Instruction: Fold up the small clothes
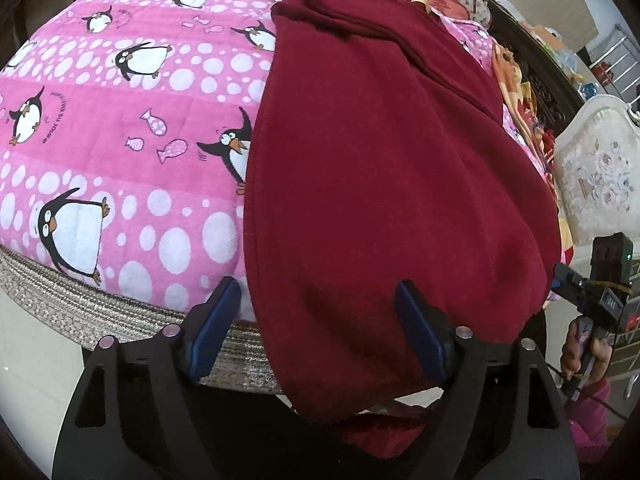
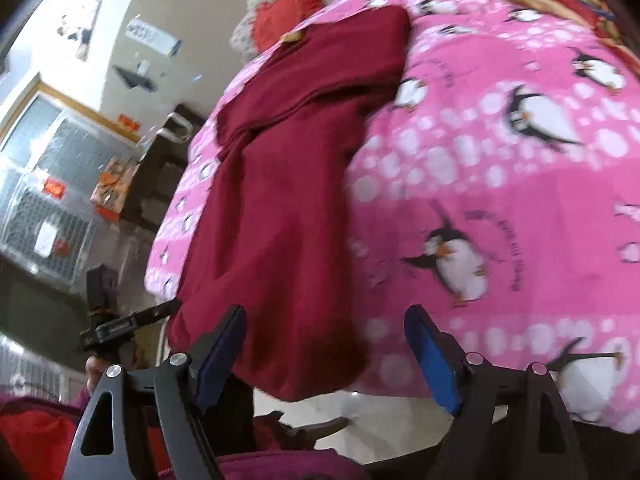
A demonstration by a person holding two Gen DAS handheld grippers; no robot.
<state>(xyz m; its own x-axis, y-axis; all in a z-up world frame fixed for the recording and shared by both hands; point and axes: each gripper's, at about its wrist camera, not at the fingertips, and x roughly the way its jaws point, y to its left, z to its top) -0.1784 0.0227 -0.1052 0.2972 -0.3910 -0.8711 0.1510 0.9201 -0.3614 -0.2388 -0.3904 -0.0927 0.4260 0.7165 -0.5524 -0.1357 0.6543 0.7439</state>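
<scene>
A dark red garment (image 1: 380,152) lies lengthwise on a pink penguin blanket (image 1: 120,120), its near end hanging over the bed's front edge. My left gripper (image 1: 316,320) is open, its blue pads either side of that near end, not closed on it. In the right wrist view the same garment (image 2: 280,200) runs from the pillows down to the bed edge. My right gripper (image 2: 324,344) is open at the garment's near end, jaws wide apart. The right gripper also shows at the far right of the left wrist view (image 1: 600,292), and the left gripper shows at the left of the right wrist view (image 2: 116,320).
A woven mat edge (image 1: 80,304) sits under the blanket at the bed's front. Pillows and red cloth (image 2: 288,12) lie at the head of the bed. A padded headboard (image 1: 596,176) is at the right. Cabinets and a cage (image 2: 48,184) stand along the wall.
</scene>
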